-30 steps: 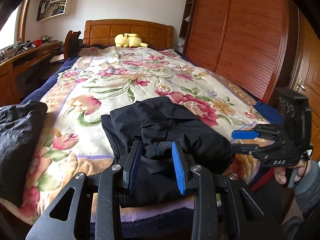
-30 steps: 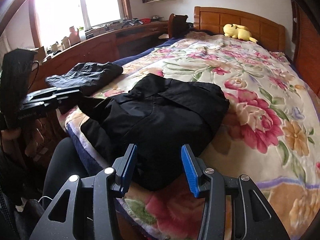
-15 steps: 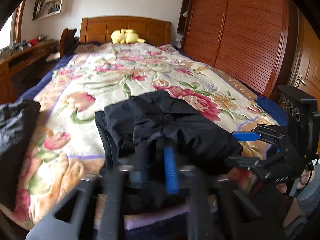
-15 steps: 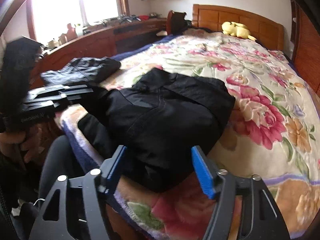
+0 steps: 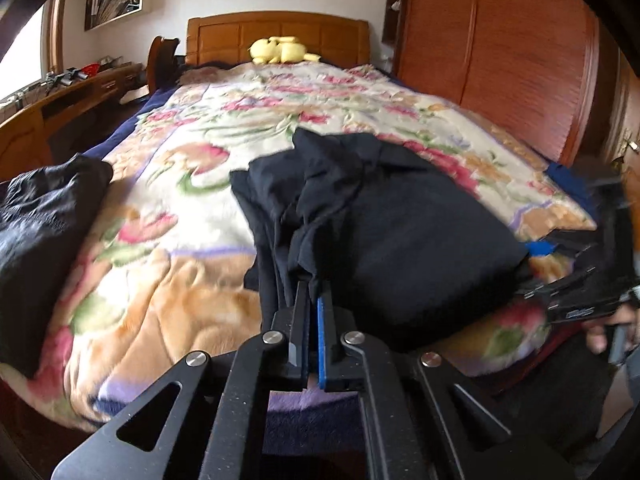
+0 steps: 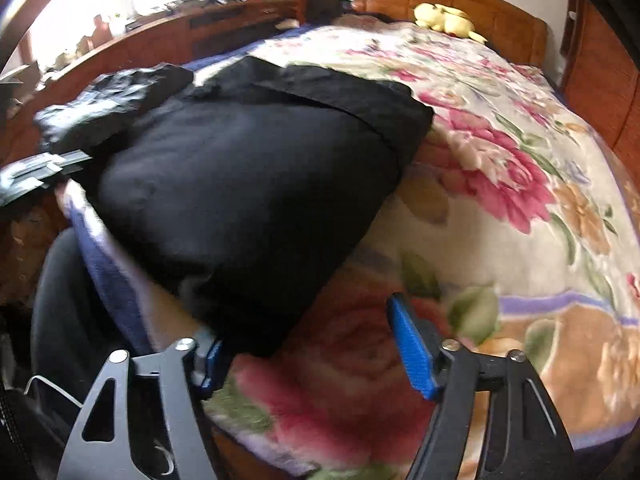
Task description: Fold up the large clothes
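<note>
Black fabric makes up the partly folded large garment (image 5: 400, 224), which lies bunched near the foot edge of the bed on a floral plush blanket (image 5: 208, 152). The left gripper (image 5: 314, 300) has its blue-padded fingers pressed together, pinching a gathered fold at the garment's near edge. The right gripper (image 6: 316, 344) has its fingers spread wide at the garment's near corner, one blue pad against the dark cloth, the other over the blanket's red rose. A second dark crumpled garment (image 5: 44, 216) lies apart at the bed's left side. A yellow plush toy (image 5: 280, 50) rests by the wooden headboard (image 5: 224, 36).
</note>
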